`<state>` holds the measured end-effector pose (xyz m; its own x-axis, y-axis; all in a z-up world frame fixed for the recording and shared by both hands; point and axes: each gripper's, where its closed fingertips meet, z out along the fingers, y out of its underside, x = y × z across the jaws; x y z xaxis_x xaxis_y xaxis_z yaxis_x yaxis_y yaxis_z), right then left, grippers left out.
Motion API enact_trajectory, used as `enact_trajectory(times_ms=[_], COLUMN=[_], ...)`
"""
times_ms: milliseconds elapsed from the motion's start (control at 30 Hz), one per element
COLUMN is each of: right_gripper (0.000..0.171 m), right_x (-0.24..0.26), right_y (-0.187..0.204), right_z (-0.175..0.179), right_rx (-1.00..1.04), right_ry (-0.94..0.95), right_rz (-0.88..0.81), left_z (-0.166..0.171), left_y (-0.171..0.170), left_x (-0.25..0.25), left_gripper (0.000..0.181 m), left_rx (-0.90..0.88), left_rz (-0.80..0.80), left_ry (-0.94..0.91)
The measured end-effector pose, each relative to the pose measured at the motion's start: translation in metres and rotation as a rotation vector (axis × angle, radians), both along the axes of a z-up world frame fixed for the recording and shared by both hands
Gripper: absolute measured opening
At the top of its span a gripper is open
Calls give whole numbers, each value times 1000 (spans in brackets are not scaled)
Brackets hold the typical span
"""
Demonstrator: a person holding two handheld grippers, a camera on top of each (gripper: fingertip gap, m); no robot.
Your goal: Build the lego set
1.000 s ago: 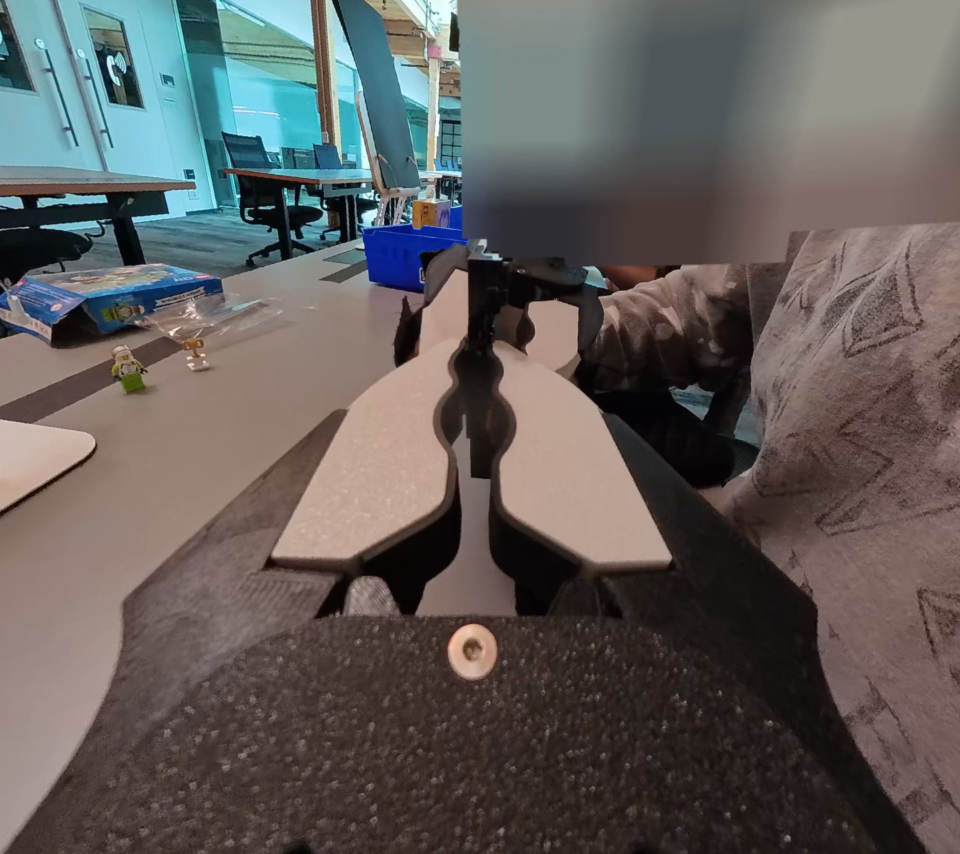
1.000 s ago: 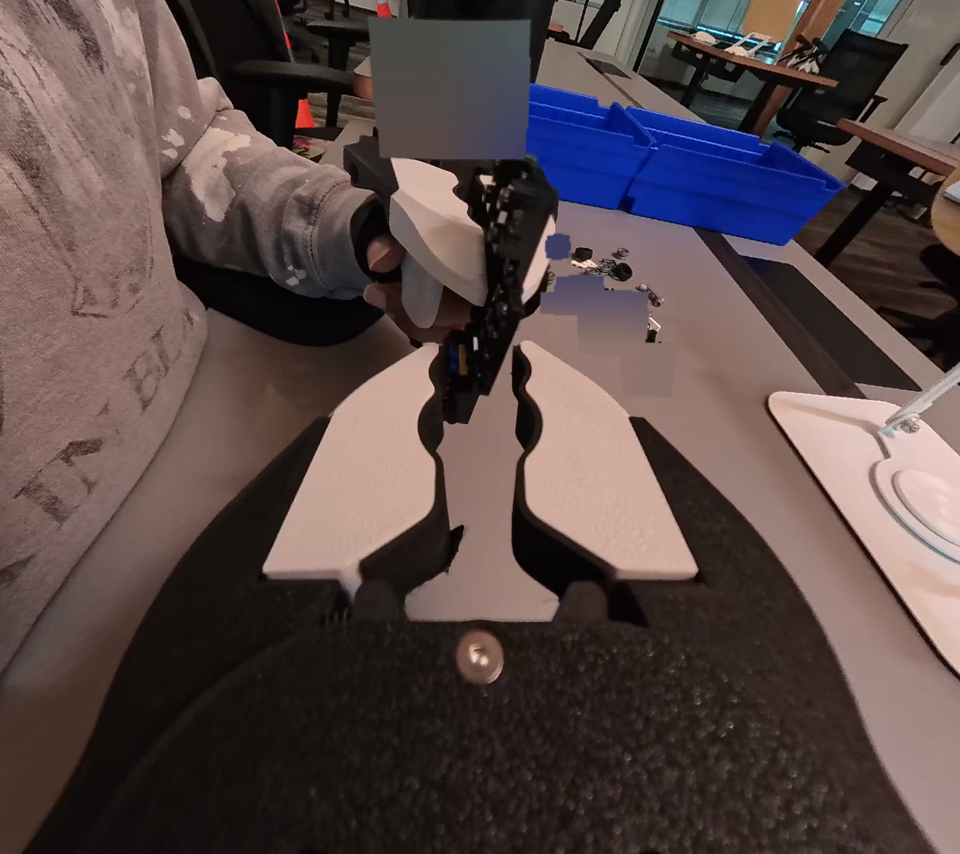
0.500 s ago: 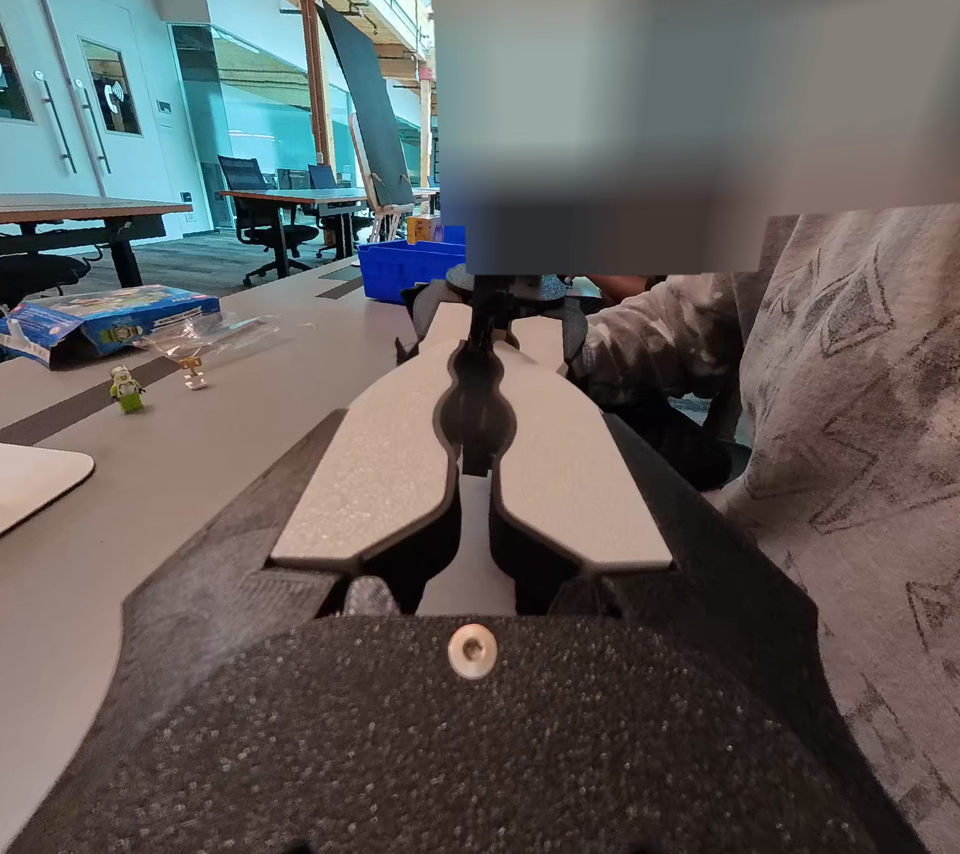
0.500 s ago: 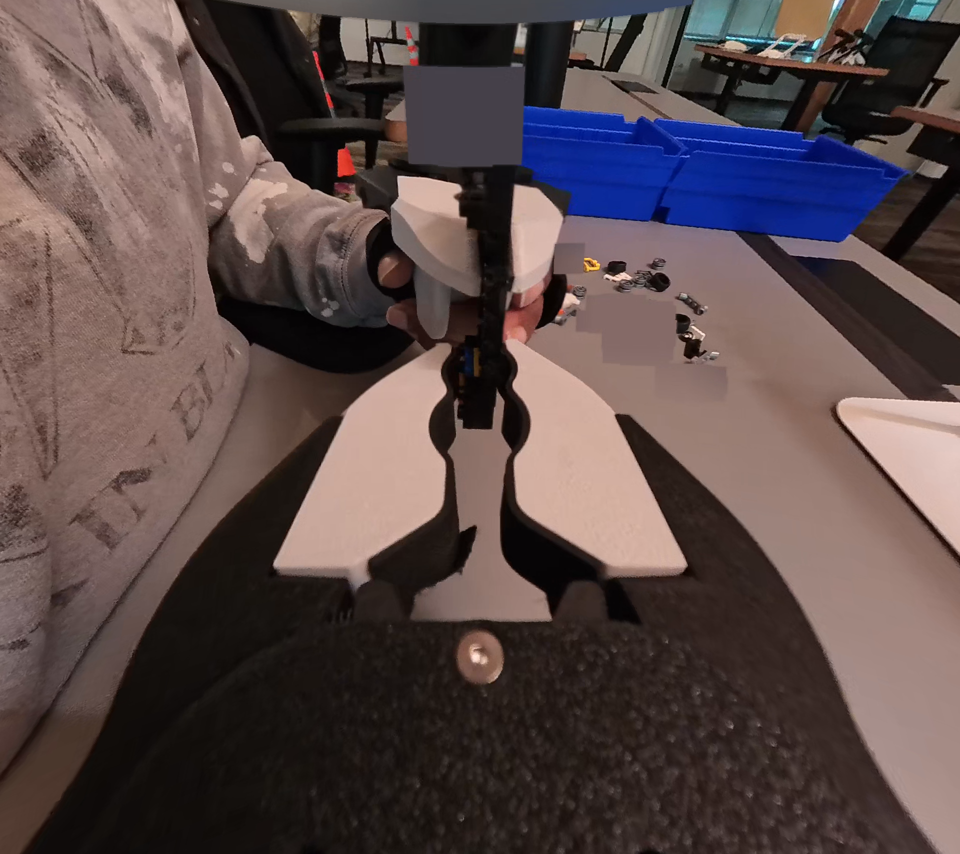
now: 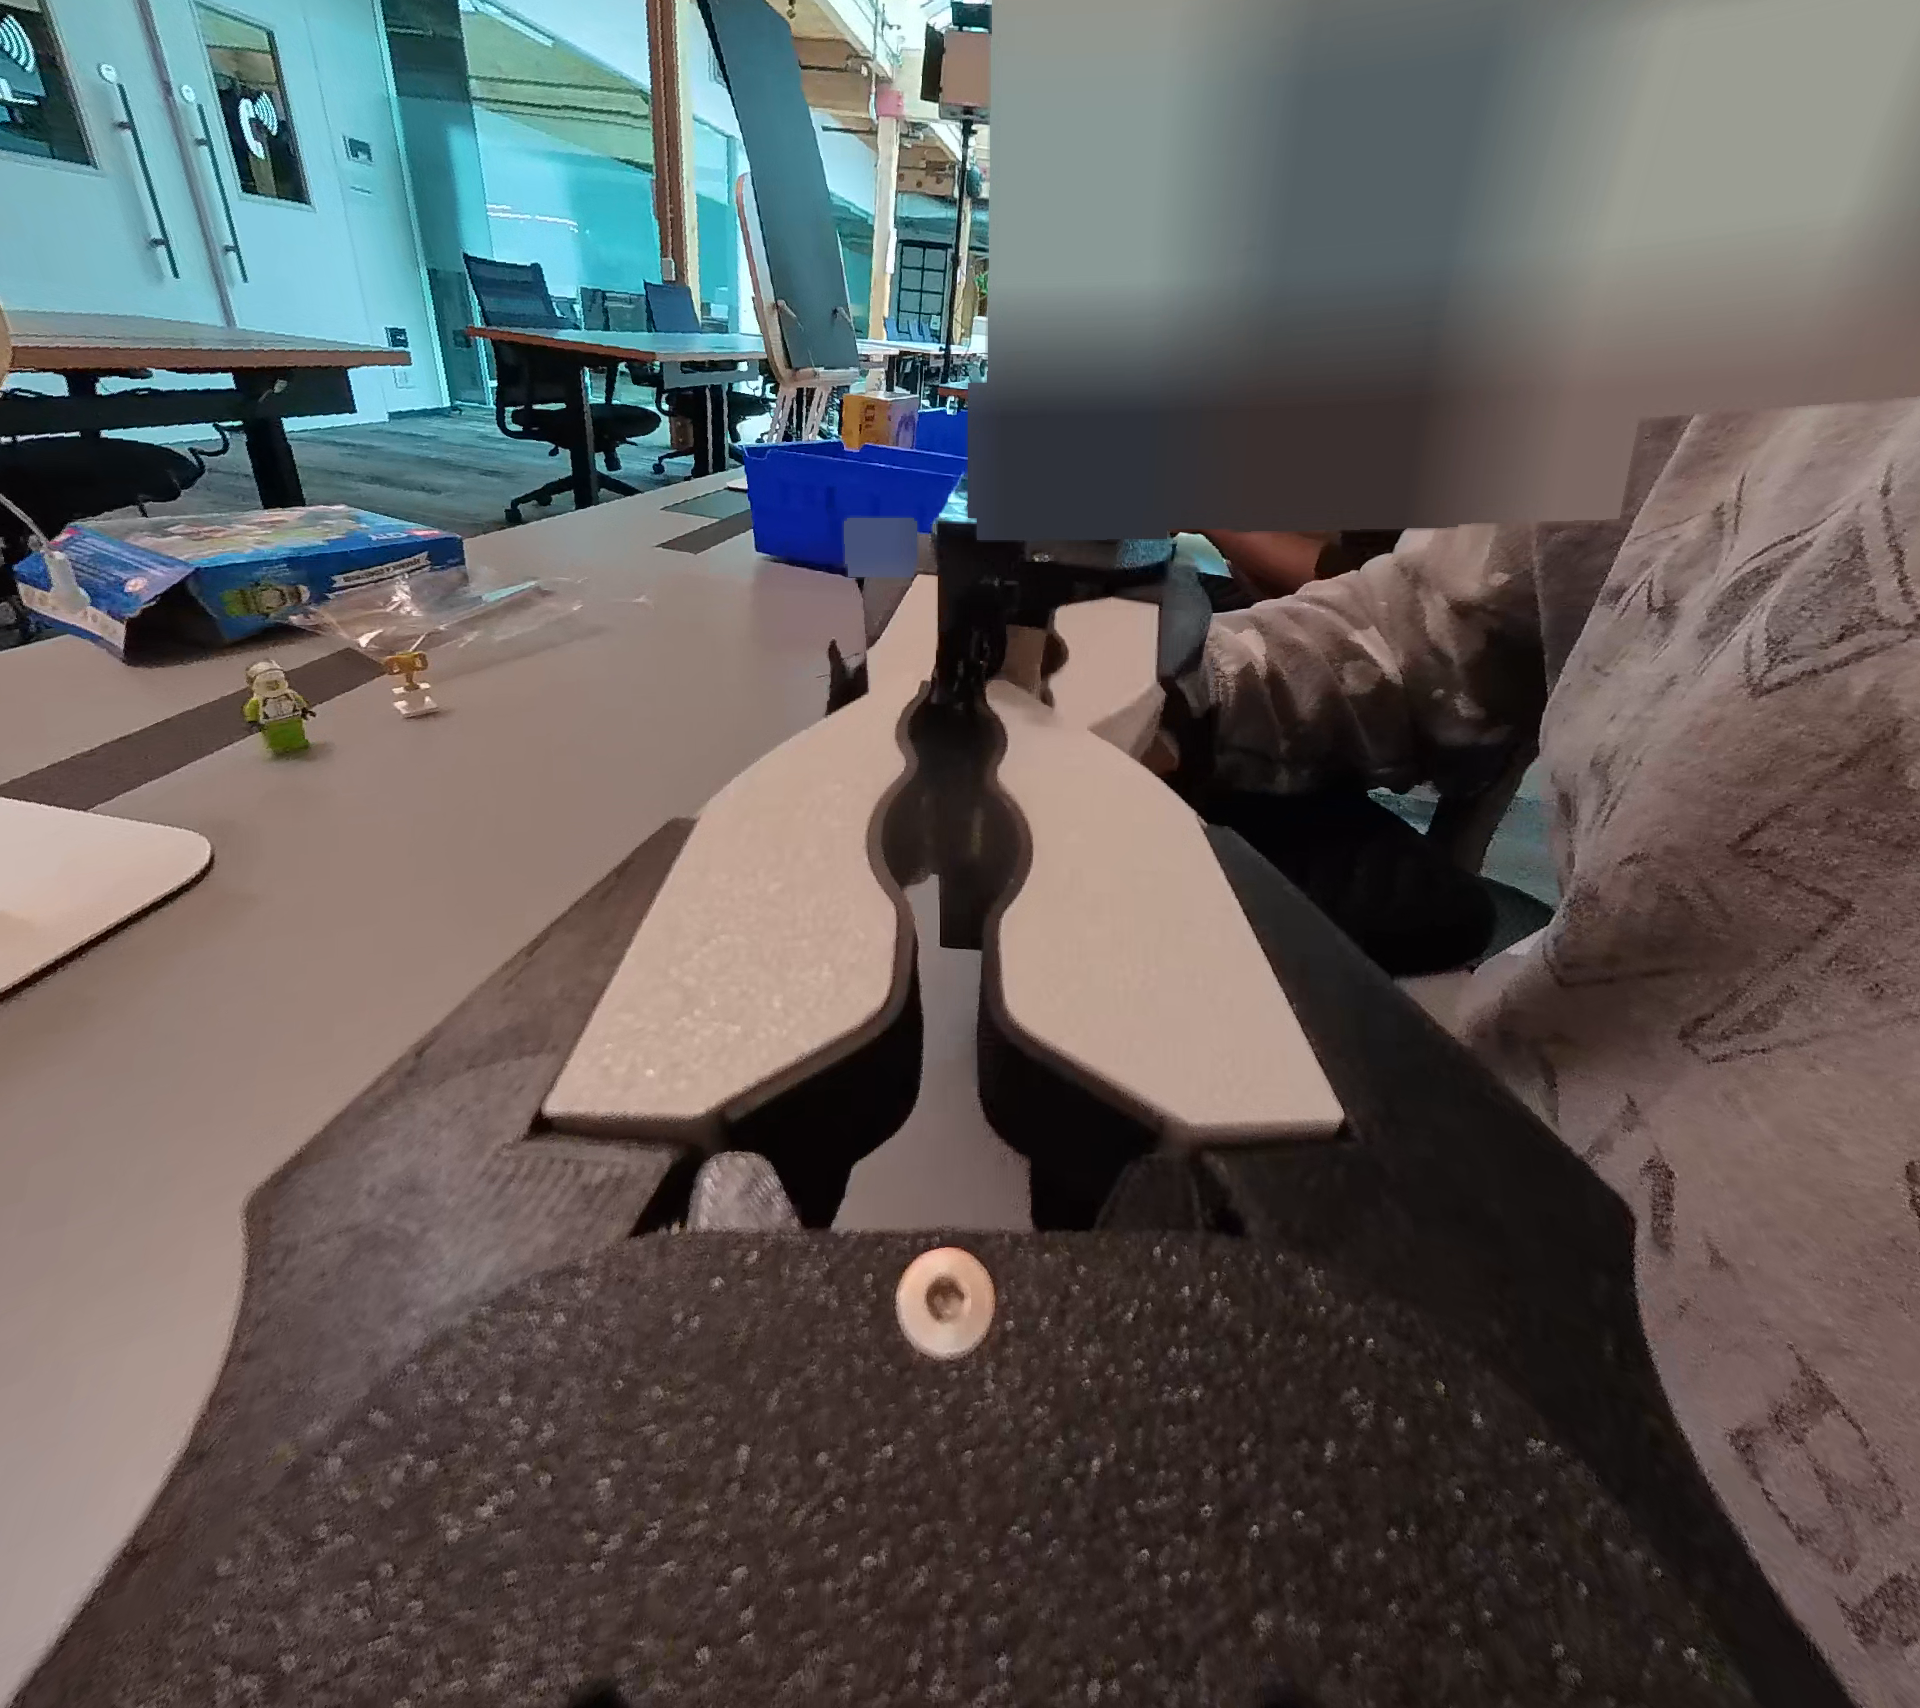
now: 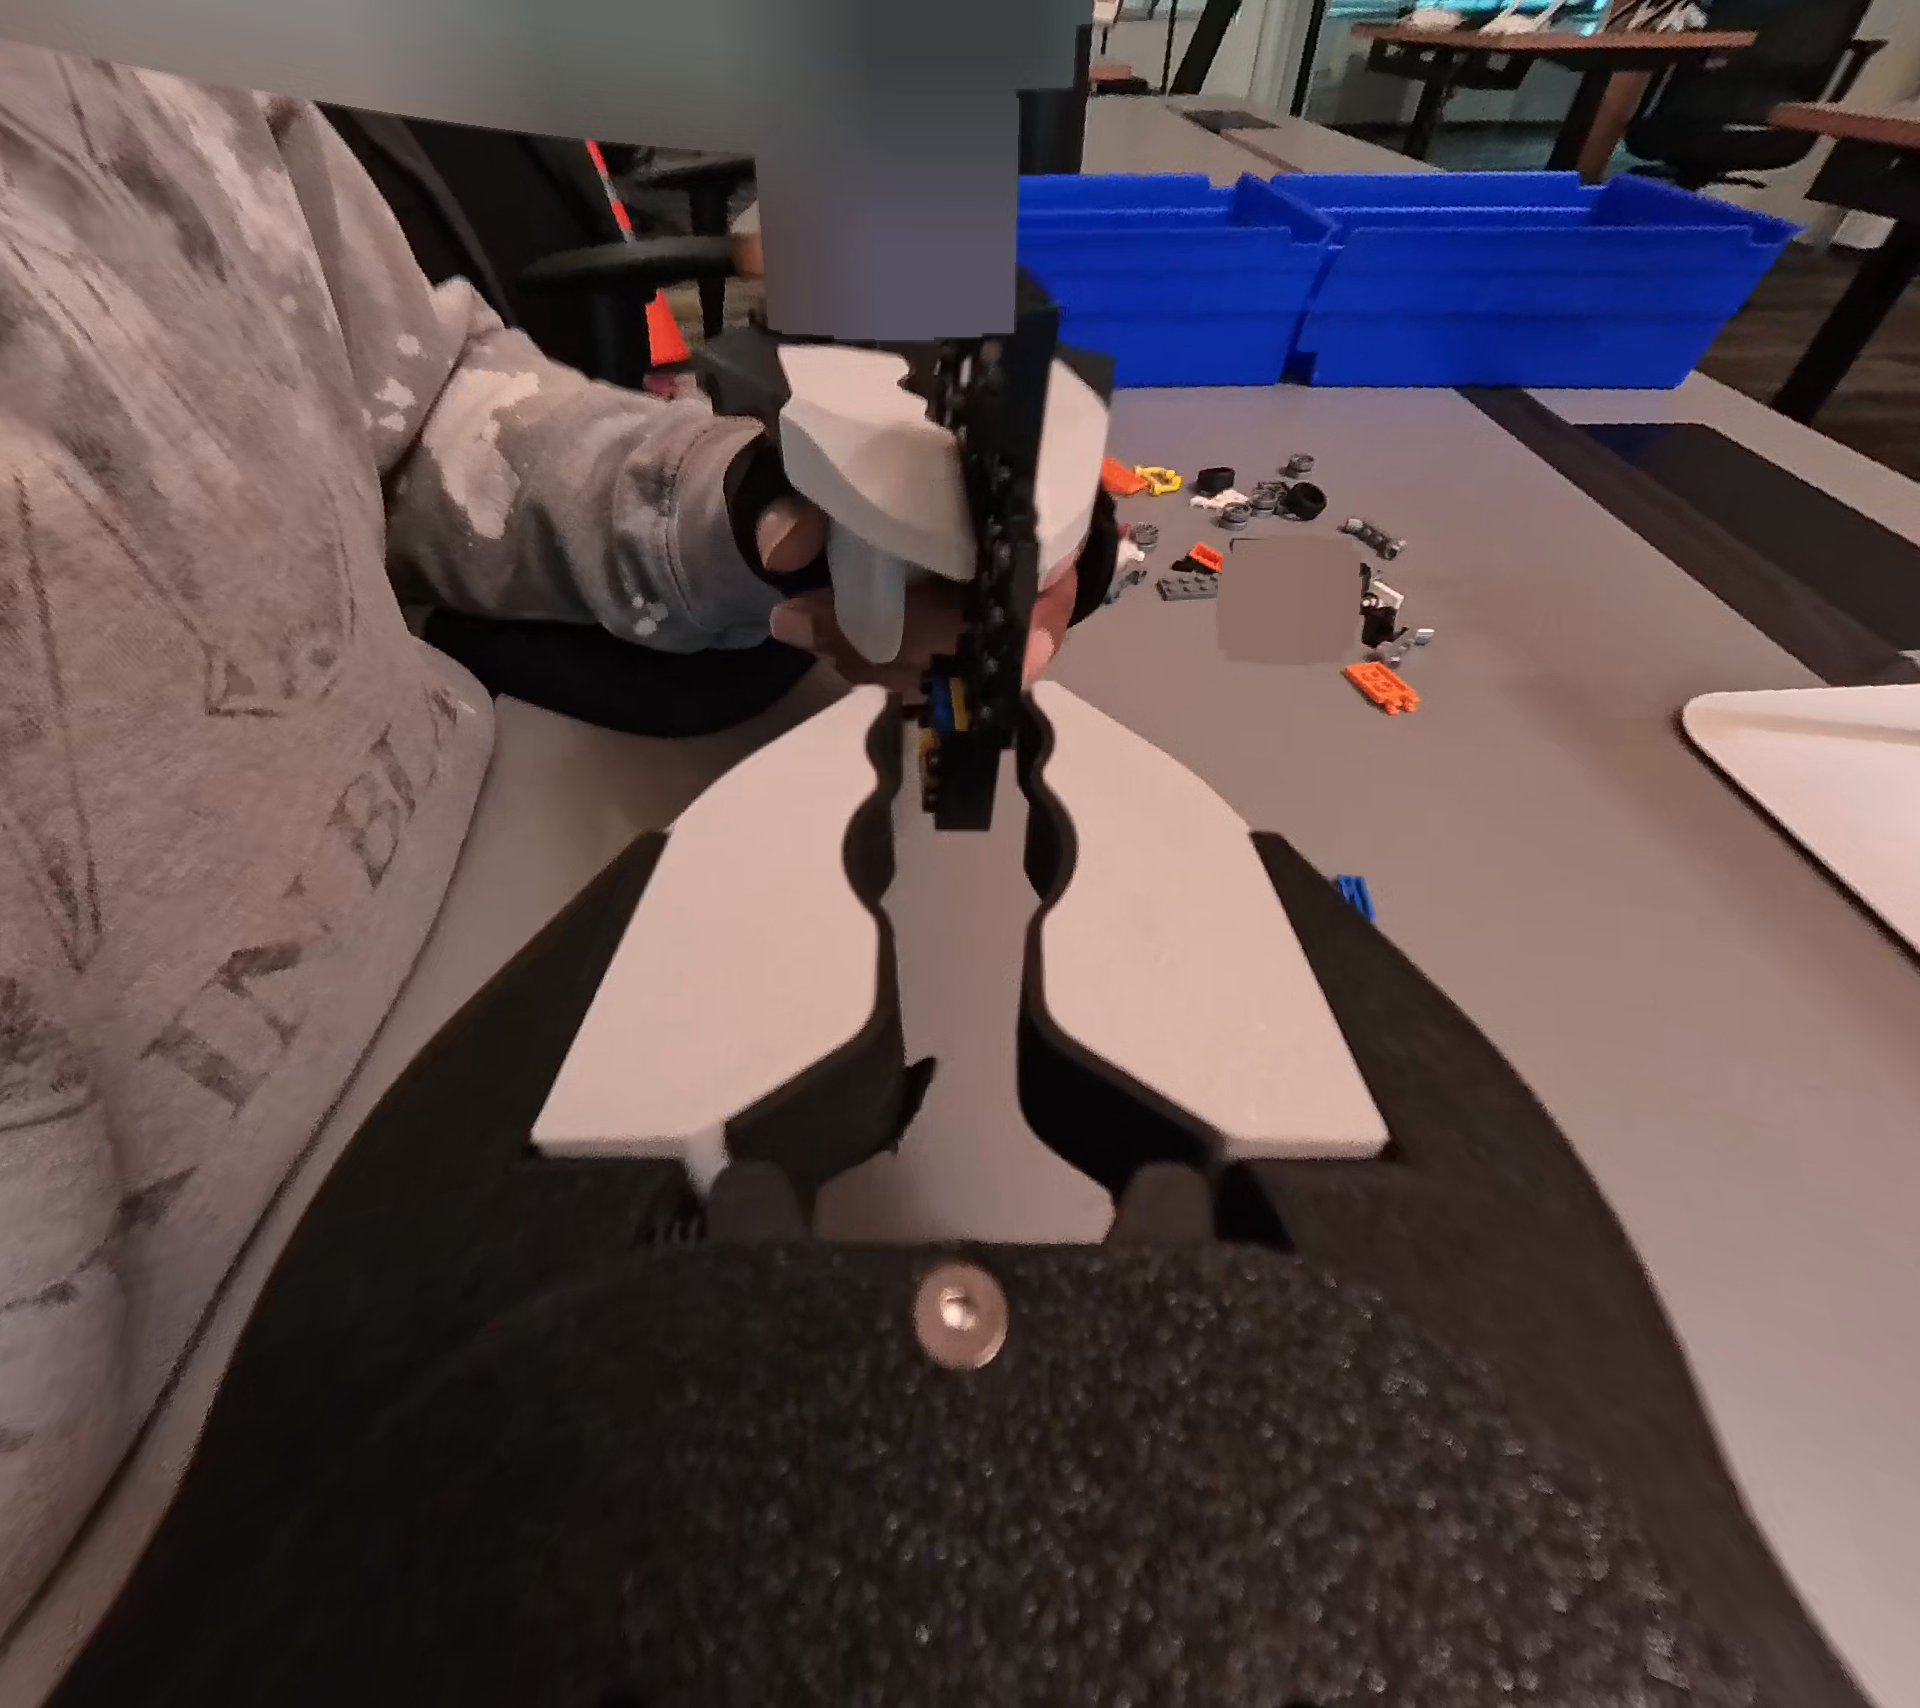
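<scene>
Black lego assembly (image 6: 982,619) hanging above grey worktop (image 6: 1455,879), long axis running between both tongs, left tongs (image 5: 961,723) & right tongs (image 6: 961,723) each clamping one end, loose pcs (image 6: 1278,505) lying beyond.

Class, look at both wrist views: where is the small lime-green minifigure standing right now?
The small lime-green minifigure stands on the grey table, at the left of the left wrist view, beside a tiny gold trophy piece and before the blue cardboard box.
</scene>
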<state>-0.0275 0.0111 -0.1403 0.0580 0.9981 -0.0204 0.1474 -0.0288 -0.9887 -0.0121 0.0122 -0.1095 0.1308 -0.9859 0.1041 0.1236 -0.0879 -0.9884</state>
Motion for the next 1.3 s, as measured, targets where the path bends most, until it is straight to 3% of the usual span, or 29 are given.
enact_trajectory(times_ms=[67, 733, 833, 900, 967, 1100, 1300], right_gripper=[13, 11, 19, 39, 43, 41, 37], right_x=[2, 1, 2, 5, 11, 26, 23], right_y=[2, 8, 7, 7, 7, 12, 19], right_z=[1, -2, -3, -8, -9, -13, -29], right_rx=[-11, 145, 157, 145, 75, 32, 344], right_ry=[7, -73, -88, -120, -103, -96, -320], right_rz=[-12, -131, -155, -166, -176, -296, -441], left_z=[-1, -1, -4, -4, -10, -30, -55], left_y=[0, 0, 3, 5, 12, 39, 76], left_x=[1, 1, 1, 1, 1, -1, -9], left_gripper=[5, 8, 5, 5, 5, 5, 5], left_rx=[0, -4, -2, -22, -39, -233, -809], left_rz=[3, 1, 19, 25, 55, 170, 252], left_ry=[7, 8, 20, 14, 43, 102, -56])
